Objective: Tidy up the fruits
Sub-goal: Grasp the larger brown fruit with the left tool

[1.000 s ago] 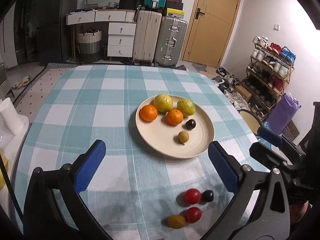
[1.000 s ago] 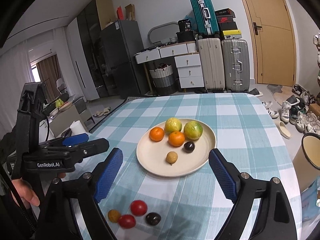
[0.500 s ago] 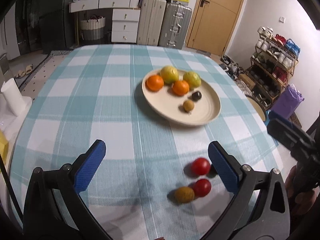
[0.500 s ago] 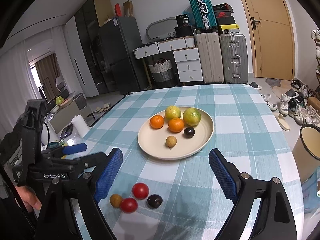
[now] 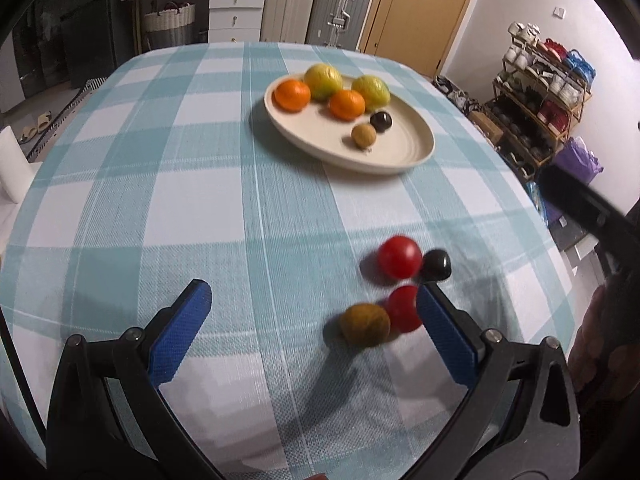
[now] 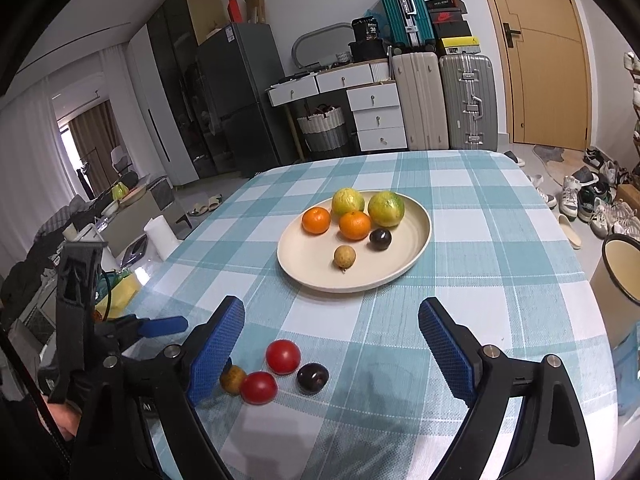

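- Four small loose fruits sit clustered on the counter (image 6: 500,264), well short of the cream plate (image 6: 416,258) on its near side: two red tomatoes, far one (image 6: 283,356) and near one (image 6: 259,387), a dark plum-like fruit (image 6: 313,378), and a tan longan-like fruit (image 6: 232,379).
- Plate already carries two oranges, two yellow-green citrus, one dark fruit and one tan fruit, all toward its far half; near half bare.
- Left gripper (image 5: 316,324): fingers spread wide, holding nothing. Its right-hand finger (image 5: 444,330) lies just beside the near tomato (image 5: 404,307); the tan fruit (image 5: 365,325) is between the fingers. Contact cannot be confirmed (motion blur).
- Right gripper (image 6: 332,344): fingers wide apart, empty, hovering over the cluster.
- Handling, judged: all four light, round, smooth and apt to roll. Tomatoes thin-skinned, soft; close gently. Tan fruit looks firmer-shelled.
- Grip point, judged: across the widest middle, fingers on opposite sides.
- Orientation: near-spherical, no clear long axis; stem ends not resolvable.
- Risk, judged: fruits touching or nearly so; closing on one may nudge its neighbours.
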The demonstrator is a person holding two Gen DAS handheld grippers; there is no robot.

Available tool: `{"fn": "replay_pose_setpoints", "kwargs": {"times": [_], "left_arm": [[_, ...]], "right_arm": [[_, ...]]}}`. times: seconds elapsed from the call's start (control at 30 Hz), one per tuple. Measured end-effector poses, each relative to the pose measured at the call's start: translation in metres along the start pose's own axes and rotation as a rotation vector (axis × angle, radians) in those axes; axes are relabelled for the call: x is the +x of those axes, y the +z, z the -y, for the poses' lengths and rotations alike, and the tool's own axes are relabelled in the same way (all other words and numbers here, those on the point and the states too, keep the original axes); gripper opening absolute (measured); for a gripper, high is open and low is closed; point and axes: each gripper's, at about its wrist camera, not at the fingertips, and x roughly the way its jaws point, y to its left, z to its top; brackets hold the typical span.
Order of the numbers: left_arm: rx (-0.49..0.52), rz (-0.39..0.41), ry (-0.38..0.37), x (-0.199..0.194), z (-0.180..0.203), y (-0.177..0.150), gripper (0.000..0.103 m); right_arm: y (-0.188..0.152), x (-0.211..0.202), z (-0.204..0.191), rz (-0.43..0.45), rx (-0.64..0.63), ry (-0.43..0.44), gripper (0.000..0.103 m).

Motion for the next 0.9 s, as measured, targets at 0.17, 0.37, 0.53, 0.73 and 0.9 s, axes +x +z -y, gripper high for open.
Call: {"fn": "replay_pose_setpoints", "kwargs": {"times": [0.17, 0.37, 0.53, 0.73, 0.9], "left_arm": [[0.010, -0.033, -0.048, 0.008, 0.000, -0.007, 0.102], [0.023, -0.047, -0.080, 0.012, 0.001, -0.011, 0.098], [0.043, -0.051, -0.100, 0.013, 0.003, -0.013, 0.079], [0.052, -0.053, -0.171, 0.011, 0.003, -0.012, 0.053], [0.067, -0.055, -0.233, 0.009, 0.004, -0.013, 0.034]], "right_arm": [[-0.002, 0.002, 0.001, -0.010, 0.010, 0.001, 0.091], [-0.005, 0.004, 0.002, -0.022, 0.012, 0.001, 0.091], [-0.007, 0.006, 0.004, -0.031, 0.024, 0.003, 0.091], [-0.009, 0.008, 0.005, -0.041, 0.029, 0.004, 0.091], [-0.010, 0.008, 0.006, -0.045, 0.036, 0.006, 0.091]]}}
